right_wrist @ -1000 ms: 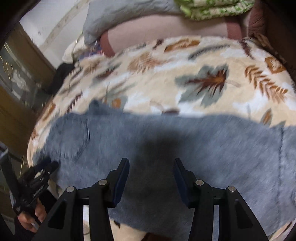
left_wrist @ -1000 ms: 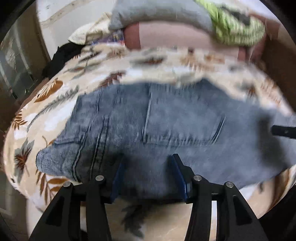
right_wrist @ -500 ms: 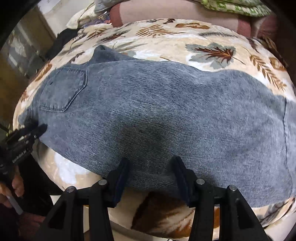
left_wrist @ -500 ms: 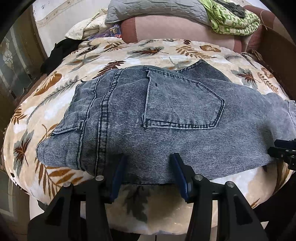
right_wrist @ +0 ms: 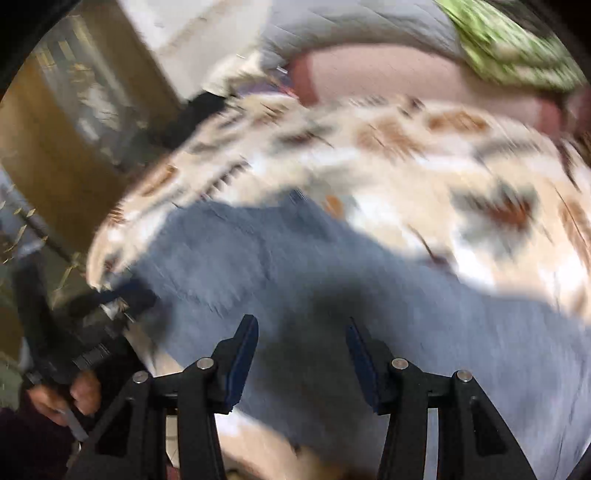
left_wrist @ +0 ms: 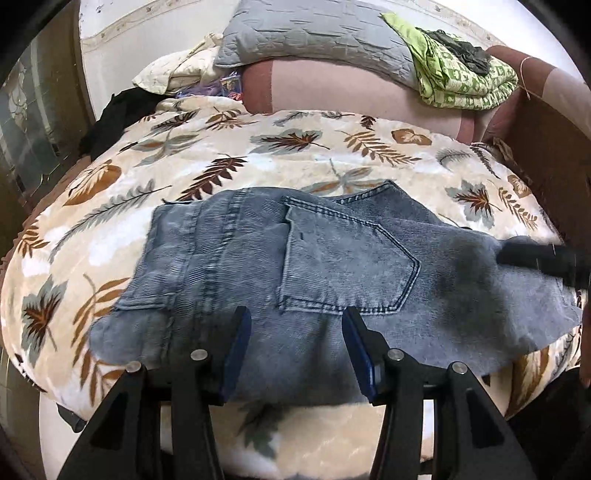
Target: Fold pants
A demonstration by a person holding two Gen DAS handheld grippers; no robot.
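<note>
Jaws parted above jeans [left_wrist: 332, 266] on leaf-print blanket [left_wrist: 258, 162], apparently empty

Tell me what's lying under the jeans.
The jeans lie on a leaf-print blanket covering the bed. Whatever is directly beneath the denim is hidden.

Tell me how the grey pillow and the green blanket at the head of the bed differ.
The grey pillow is plain, quilted and lies fairly flat and wide; the green blanket is bright, patterned with white shapes and bundled in loose folds. The blanket has a dark piece of cloth on top; nothing lies on the pillow. Both rest on the pink bolster beyond the jeans.
</note>
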